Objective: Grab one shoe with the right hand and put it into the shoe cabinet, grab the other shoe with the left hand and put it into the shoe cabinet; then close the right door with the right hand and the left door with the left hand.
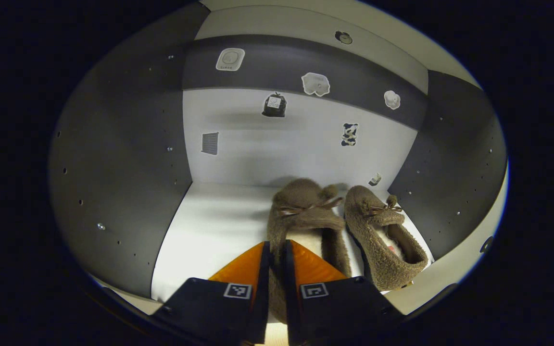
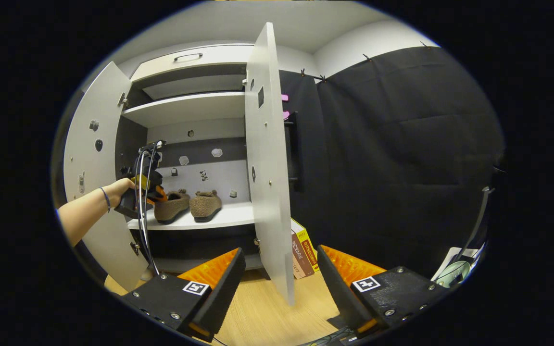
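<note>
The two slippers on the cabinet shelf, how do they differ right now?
The left slipper has the left gripper closed on its heel rim, while the right slipper sits free, touched by nothing. The left slipper points straight toward the back wall; the right slipper is angled, its heel swung out toward the shelf edge. Both are brown, fuzzy, bow-trimmed, upright and side by side.

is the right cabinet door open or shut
Open: the right door swings out edge-on, leaving both shoes on the shelf exposed.
</note>
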`<state>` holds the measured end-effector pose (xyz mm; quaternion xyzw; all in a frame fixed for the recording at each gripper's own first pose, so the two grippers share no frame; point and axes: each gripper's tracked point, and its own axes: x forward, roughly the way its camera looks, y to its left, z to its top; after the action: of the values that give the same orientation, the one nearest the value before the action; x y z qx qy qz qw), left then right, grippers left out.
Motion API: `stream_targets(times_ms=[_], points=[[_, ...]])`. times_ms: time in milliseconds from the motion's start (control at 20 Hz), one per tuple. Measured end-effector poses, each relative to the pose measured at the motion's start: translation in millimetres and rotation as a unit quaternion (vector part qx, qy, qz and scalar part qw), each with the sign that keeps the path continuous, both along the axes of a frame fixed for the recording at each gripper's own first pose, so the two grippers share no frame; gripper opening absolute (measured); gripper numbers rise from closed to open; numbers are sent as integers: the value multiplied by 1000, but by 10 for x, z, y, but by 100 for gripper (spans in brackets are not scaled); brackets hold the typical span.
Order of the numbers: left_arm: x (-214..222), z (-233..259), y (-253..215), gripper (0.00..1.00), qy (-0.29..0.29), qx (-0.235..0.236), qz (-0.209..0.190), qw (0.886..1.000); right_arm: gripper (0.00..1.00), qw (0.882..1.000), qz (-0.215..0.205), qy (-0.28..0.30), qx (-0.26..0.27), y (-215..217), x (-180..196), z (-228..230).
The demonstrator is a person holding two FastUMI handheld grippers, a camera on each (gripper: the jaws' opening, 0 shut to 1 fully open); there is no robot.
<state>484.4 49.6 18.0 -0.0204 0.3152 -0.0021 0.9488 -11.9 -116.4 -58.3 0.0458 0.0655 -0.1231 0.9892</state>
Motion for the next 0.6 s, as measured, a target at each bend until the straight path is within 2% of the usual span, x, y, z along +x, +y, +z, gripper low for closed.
stream_targets(times_ms=[100,150,200,350,400,450,500,600], points=[[-124,122,12,33,-8,1,10,1000,92,1000,9,2,-2,-96,3,27],[-203,191,-23,49,-15,-6,11,1000,93,1000,16,0,-3,-143,18,54],[-300,259,-48,53,-24,-11,11,1000,92,1000,23,0,-4,-197,19,75],[-600,498,-78,82,-54,4,12,998,92,999,43,-3,-4,-345,73,128],[-730,593,-107,77,-67,8,11,998,92,999,49,-4,-5,-396,91,138],[-855,677,-124,76,-77,9,14,997,93,999,54,-5,-5,-438,119,155],[-983,761,-176,80,-88,5,14,996,93,998,60,-5,-6,-473,133,151],[-1235,923,-217,93,-110,-2,17,994,93,997,70,-6,-8,-545,177,157]])
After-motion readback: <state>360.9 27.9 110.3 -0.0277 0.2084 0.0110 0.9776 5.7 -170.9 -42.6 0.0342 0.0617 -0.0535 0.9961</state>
